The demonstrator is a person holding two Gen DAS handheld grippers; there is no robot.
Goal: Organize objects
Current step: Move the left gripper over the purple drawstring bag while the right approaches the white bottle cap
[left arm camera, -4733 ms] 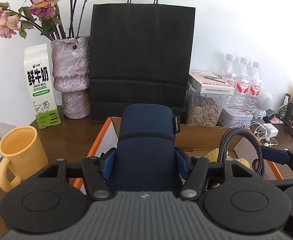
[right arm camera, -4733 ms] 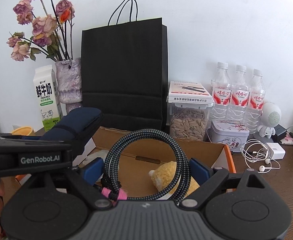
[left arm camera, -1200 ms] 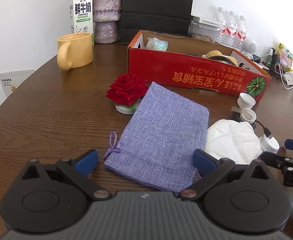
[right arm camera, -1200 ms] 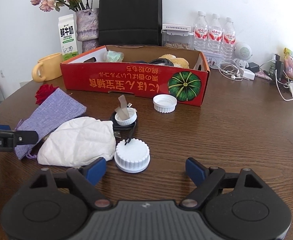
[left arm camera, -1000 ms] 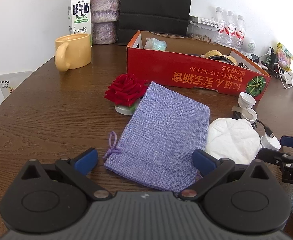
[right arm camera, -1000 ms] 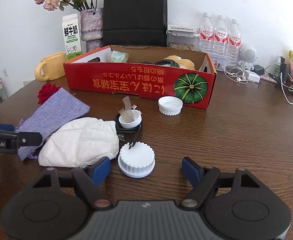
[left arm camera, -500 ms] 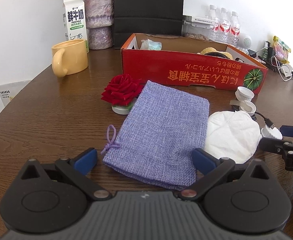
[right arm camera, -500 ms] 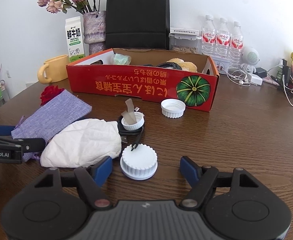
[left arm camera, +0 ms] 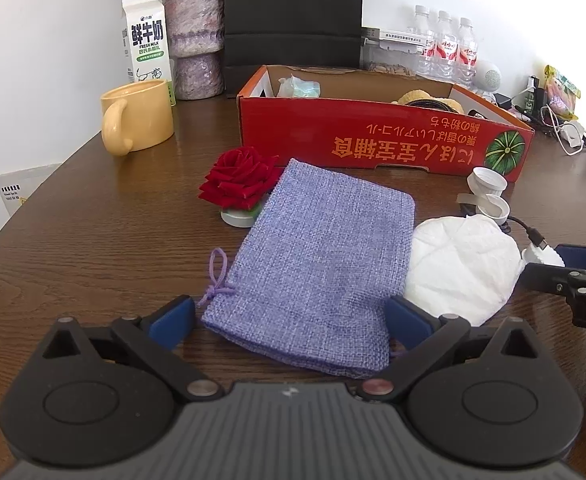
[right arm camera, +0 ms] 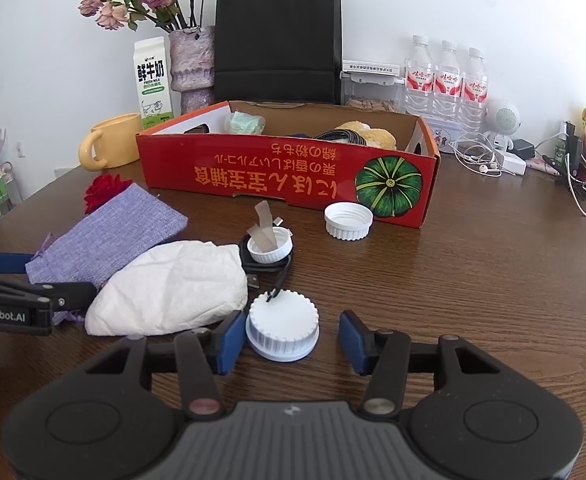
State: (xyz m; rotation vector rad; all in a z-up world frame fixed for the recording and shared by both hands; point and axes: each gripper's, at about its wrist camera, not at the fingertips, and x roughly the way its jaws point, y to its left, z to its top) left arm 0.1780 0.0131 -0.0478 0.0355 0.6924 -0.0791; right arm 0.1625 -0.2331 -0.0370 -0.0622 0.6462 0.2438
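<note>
Two hand-held grippers, both spread and holding nothing, over loose items on a dark brown wooden table (right arm camera: 493,280).

Left gripper (left arm camera: 291,320): fingers wide apart, straddling the near end of a flat lilac woven drawstring pouch (left arm camera: 313,260), no grip on it. Right gripper (right arm camera: 289,340): fingers apart either side of a white ribbed screw lid (right arm camera: 282,330) lying on the table; left pad just beside it, contact cannot be told. Crumpled white cloth bundle (right arm camera: 169,286) touches the pouch's right edge. Red fabric rose on a white base (left arm camera: 239,186) by the pouch's far left corner. Second white lid, open side up (right arm camera: 349,220), near the long red cardboard box printed with a green pumpkin (right arm camera: 289,176). Small white cap with a tape strip (right arm camera: 271,242) on a coiled black cable (right arm camera: 269,268).
</note>
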